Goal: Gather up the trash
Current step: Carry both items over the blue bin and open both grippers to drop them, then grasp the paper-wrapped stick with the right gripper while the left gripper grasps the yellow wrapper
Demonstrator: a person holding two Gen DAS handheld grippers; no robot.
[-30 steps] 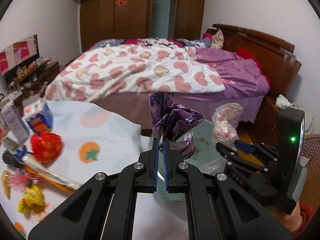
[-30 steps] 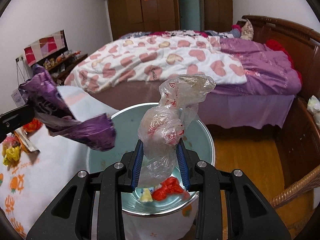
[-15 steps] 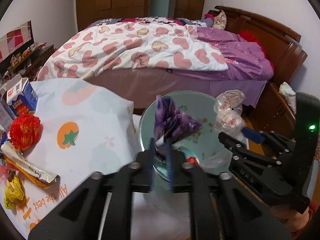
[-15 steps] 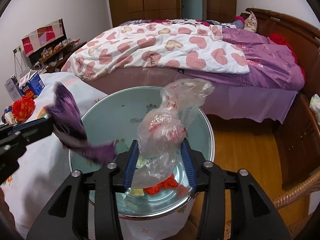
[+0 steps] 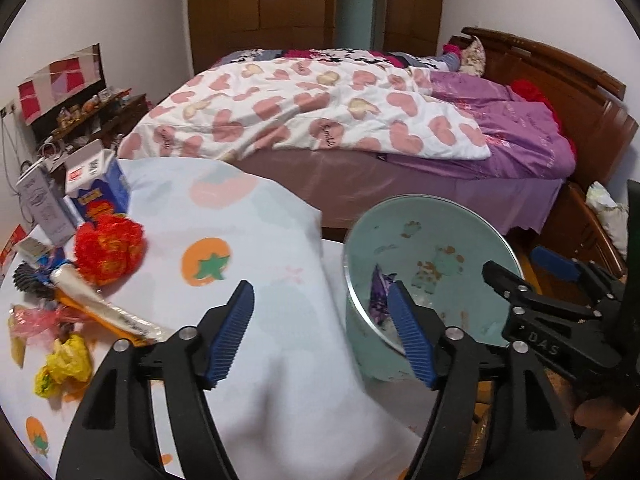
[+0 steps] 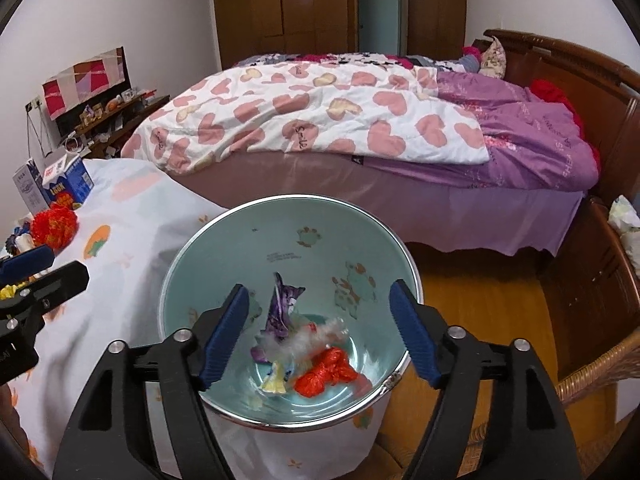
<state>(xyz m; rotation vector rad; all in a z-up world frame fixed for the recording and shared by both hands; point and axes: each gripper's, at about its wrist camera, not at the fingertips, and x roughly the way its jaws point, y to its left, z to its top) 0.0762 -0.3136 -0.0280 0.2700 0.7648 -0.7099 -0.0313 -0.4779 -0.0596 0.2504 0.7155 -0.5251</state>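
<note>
Two black handheld grippers with blue ribbed finger pads are seen above a table draped in a pale cloth [image 5: 276, 248] printed with orange fruit. The left gripper [image 5: 320, 336] is held with its fingers spread wide and nothing between them; one pad lies over the cloth, the other over the rim of a pale green trash bin [image 5: 404, 216] that stands at the table's edge. The right gripper [image 6: 324, 336] is likewise spread wide and empty, held directly above the bin's [image 6: 224, 236] open mouth. Inside the bin, a crumpled purple wrapper [image 6: 282, 308] is seen leaning upright, with a blurred clear plastic bag [image 6: 316, 336] just beside it, a red crumpled piece [image 6: 326, 372] at the bottom and a small yellow scrap [image 6: 274, 382] next to that. In the left wrist view only a strip of the purple wrapper [image 5: 379, 296] is visible inside the bin, partly hidden behind a finger pad. More litter is left on the cloth at the far left: a fuzzy red ball [image 5: 109, 248], a yellow crumpled wrapper [image 5: 64, 366], a long silver and orange packet [image 5: 104, 312], a pink cellophane piece [image 5: 34, 316] and a blue carton [image 5: 98, 188]. Behind the table, a bed is covered by a white quilt [image 5: 312, 112] with pink hearts and a purple blanket [image 5: 516, 132], and a dark wooden wardrobe [image 5: 312, 4] stands against the back wall.
</note>
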